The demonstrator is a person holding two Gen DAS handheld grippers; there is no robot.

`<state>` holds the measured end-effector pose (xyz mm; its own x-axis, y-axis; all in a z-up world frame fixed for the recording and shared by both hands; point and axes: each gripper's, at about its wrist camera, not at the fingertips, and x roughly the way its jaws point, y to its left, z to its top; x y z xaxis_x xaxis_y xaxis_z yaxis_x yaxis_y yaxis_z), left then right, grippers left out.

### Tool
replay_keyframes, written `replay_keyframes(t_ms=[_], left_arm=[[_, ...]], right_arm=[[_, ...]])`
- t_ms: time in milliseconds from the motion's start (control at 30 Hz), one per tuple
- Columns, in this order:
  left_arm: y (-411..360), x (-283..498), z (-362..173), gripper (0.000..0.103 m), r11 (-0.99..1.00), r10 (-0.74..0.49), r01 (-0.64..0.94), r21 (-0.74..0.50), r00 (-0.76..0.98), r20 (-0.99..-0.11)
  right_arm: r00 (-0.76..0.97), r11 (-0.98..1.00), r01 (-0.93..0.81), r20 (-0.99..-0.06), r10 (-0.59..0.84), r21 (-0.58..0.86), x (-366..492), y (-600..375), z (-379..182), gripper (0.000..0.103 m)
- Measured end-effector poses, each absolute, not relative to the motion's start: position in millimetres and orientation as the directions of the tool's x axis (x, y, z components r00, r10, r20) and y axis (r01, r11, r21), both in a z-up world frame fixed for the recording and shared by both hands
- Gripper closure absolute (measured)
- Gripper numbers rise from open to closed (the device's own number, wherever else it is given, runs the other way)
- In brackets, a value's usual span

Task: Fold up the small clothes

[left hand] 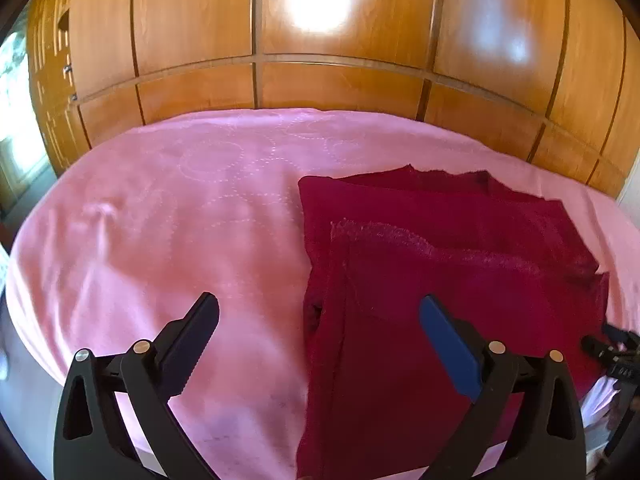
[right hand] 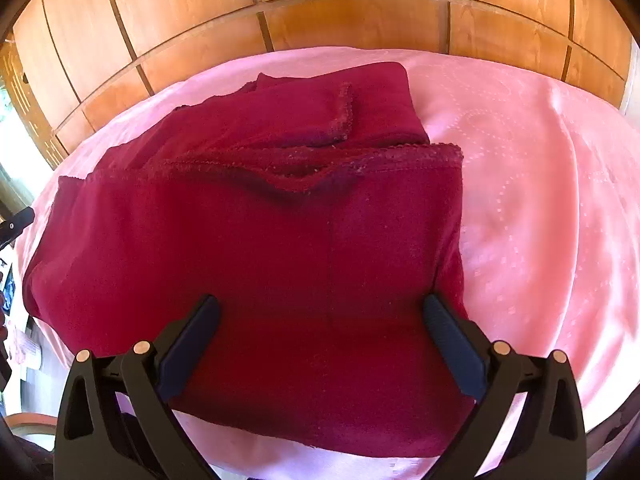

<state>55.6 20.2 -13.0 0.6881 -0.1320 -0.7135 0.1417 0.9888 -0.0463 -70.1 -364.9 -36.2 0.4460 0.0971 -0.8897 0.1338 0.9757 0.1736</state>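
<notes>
The red garment [right hand: 280, 248] lies partly folded on the pink bedspread [right hand: 540, 184], its lace-trimmed edges layered toward the far edge by the wooden wardrobe [left hand: 320, 40] and its near part hanging to the bed's near edge. My left gripper [left hand: 320, 312] is spread wide, empty, above the garment's left border with one finger over bare pink cloth. My right gripper [right hand: 320, 312] is also spread, holding nothing, poised over the garment's near part

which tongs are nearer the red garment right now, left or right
Right. The right tongs hang open directly over the red garment, both fingers framing it. The left tongs are open too, straddling its left edge, one finger over the pink bedspread.
</notes>
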Motion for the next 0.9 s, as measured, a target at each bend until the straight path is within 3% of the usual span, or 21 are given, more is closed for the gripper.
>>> replay_keyframes(t_ms=[167,333,500,600,700,833,900], left_arm=[[22.9,55.0,-14.3,0.004,0.985,-0.160,0.157,-0.073,0.664,-0.731],[37.6,55.8,-6.4,0.004,0.972,-0.229,0.193,-0.134,0.659,-0.716],[57.8,74.3,-8.4,0.004,0.943,-0.333,0.200,-0.266,0.594,-0.732],[64.0,87.8,-14.4,0.004,0.913,-0.403,0.195,-0.359,0.567,-0.718],[61.7,101.2,-23.7,0.021,0.889,-0.449,0.190,-0.416,0.532,-0.718],[51.1,115.5,-36.6,0.024,0.852,-0.519,0.212,-0.479,0.468,-0.716],[45.6,119.7,-40.1,0.037,0.838,-0.542,0.234,-0.492,0.447,-0.711]], right_arm=[[0.442,0.979,0.121,-0.892,0.095,0.164,-70.0,-361.7,-32.3,0.002],[0.496,0.960,0.125,-0.853,0.159,0.252,-72.8,-375.8,-7.1,0.003],[0.551,0.963,0.127,-0.824,0.130,0.237,-68.4,-393.2,19.2,0.023],[0.565,0.958,0.169,-0.819,0.098,0.231,-57.3,-410.6,23.1,0.025],[0.555,0.958,0.196,-0.829,0.069,0.211,-43.6,-422.0,16.8,0.030],[0.503,0.952,0.223,-0.861,0.073,0.211,-28.1,-430.8,-5.4,0.036],[0.480,0.949,0.237,-0.874,0.071,0.207,-23.7,-433.4,-14.7,0.058]])
